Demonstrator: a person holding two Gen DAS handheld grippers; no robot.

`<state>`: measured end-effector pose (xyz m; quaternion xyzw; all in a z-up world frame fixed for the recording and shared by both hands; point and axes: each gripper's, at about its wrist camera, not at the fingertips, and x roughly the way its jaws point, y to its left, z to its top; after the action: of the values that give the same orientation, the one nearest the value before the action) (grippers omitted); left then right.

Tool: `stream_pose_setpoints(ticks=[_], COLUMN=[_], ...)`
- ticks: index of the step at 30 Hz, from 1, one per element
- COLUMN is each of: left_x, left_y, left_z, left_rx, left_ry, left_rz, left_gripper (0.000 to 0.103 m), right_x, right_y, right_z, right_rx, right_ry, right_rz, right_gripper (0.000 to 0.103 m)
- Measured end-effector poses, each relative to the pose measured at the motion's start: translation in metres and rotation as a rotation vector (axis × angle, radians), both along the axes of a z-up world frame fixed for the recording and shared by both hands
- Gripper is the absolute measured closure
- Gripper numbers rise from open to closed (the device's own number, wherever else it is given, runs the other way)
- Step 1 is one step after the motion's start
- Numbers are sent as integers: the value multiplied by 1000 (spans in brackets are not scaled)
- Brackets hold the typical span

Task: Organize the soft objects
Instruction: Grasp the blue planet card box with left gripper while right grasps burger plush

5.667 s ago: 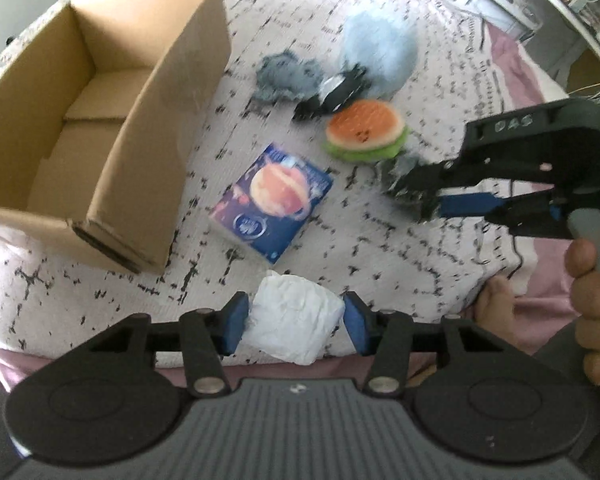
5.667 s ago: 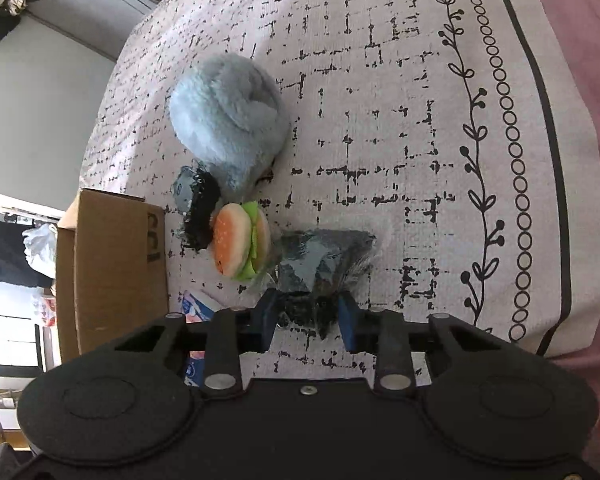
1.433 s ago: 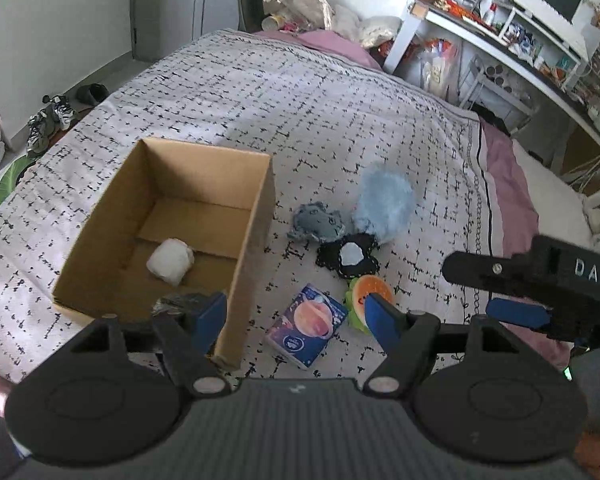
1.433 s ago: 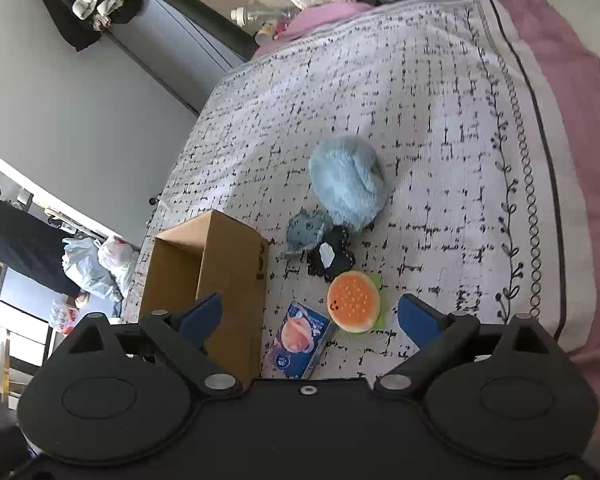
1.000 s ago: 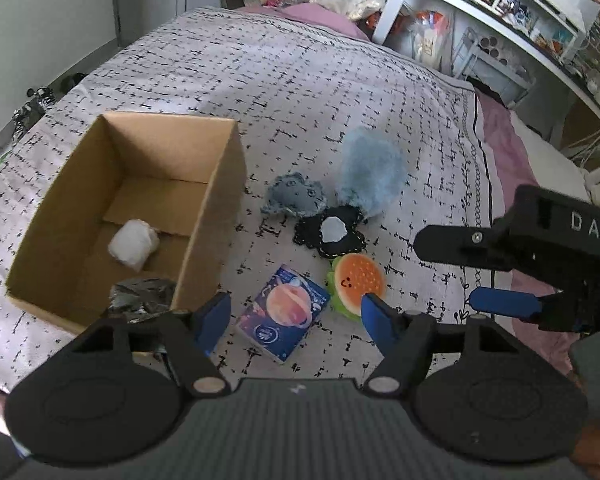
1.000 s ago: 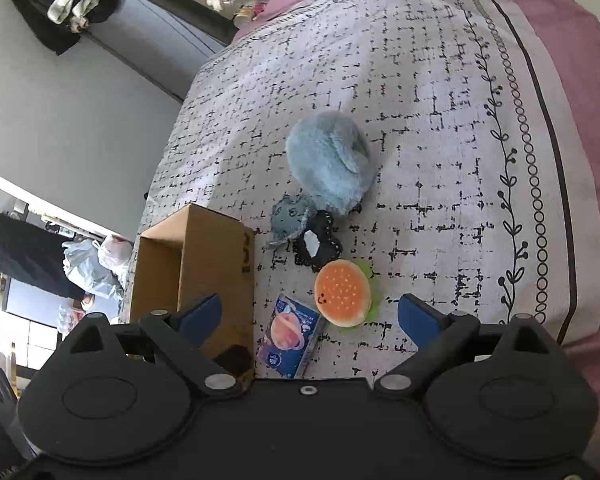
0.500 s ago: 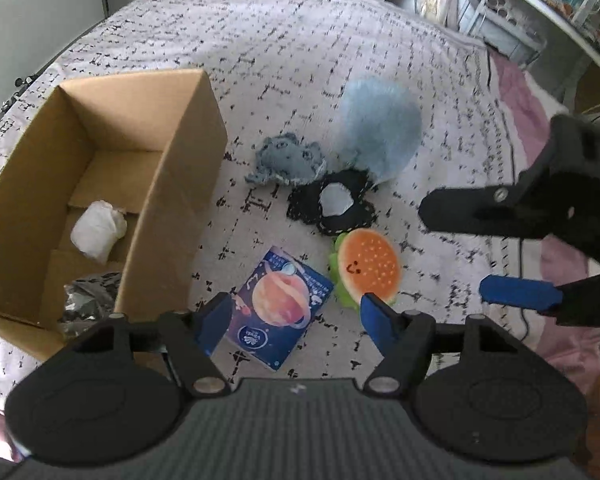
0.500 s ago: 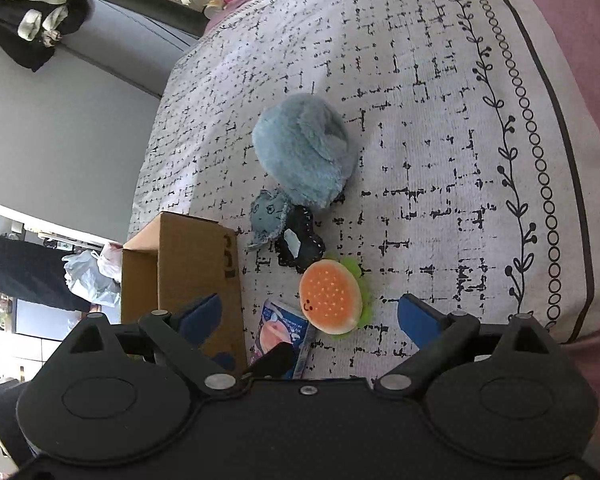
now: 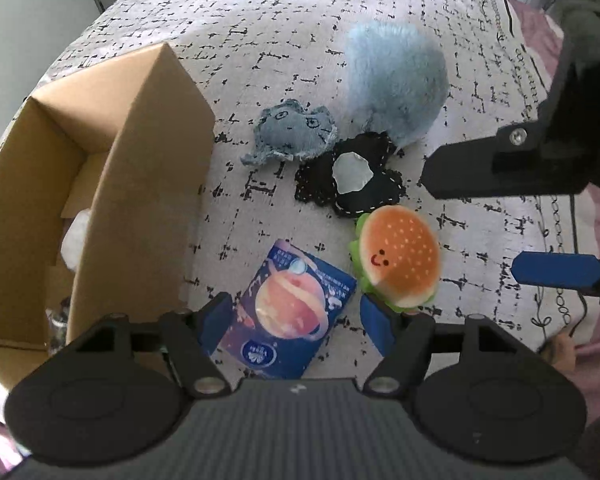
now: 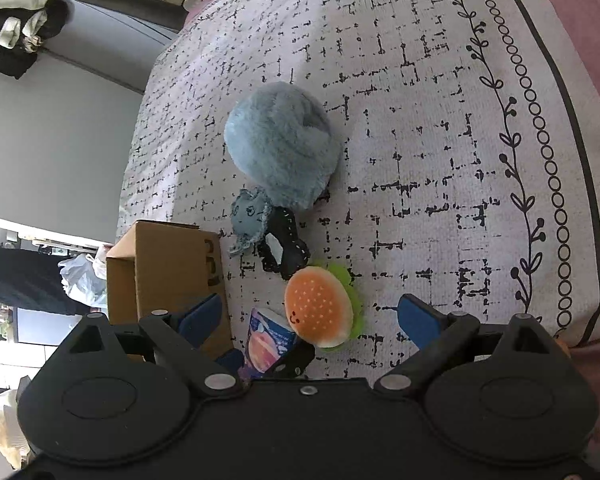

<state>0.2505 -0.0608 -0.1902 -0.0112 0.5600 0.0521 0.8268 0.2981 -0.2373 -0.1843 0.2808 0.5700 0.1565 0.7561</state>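
On the patterned bed lie a blue planet-print pack [image 9: 287, 309], a burger plush [image 9: 398, 255], a black fabric toy [image 9: 350, 176], a denim cat toy [image 9: 292, 133] and a fluffy blue plush [image 9: 396, 80]. My left gripper [image 9: 296, 320] is open, its pads on either side of the near end of the planet pack. My right gripper [image 10: 310, 318] is open just above the burger plush [image 10: 320, 306] and shows in the left wrist view [image 9: 532, 216]. The cardboard box [image 9: 140, 184] on the left holds a white soft bundle [image 9: 74, 240].
The bed's pink edge [image 10: 580, 40] runs along the right. A grey wall, hung clothes [image 10: 16, 32] and plastic bags [image 10: 80, 276] lie beyond the bed's far side. The box [image 10: 168, 268] stands close left of the toys.
Both grippers have dropped from high above the bed towards the toys. The left one has closed in around the planet pack, the right one over the burger plush. Both stay open and empty.
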Motion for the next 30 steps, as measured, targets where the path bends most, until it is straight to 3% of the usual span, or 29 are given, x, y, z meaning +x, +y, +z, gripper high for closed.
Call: stream_pose_setpoints(ticks=[3,6,10,18,24,26,27,30], left_x=[5,7,4,-5,-11,-13,-14,-19], left_y=[4,13,19,29,32,34,35,34], left_z=[-6,-15,-13,-8,-2,0,1,6], left_rx=[-11,-71,-99,-166,-199,-214,-222,-235], left_ry=[16,43,24,8,-14,-21,-25,-42], left_rz=[6,40,65,113,147,158,164,172], left_gripper=[33,37,45,47,47,47,47,47], right_x=[3,6,9,10,10,10,10,9], right_y=[3,6,13,31,46,48,50,53], right_z=[-4,-8,-14,-19,-26,-27,-28,-30], right_rx=[-6,-15,-24,-81,-138,-156,-168,-184], right_ry=[9,13,21,17,18,8,9,0], right_rz=[9,20,50,112,143,150,153,164], right_gripper=[9,11,22,27,40,48,57,66])
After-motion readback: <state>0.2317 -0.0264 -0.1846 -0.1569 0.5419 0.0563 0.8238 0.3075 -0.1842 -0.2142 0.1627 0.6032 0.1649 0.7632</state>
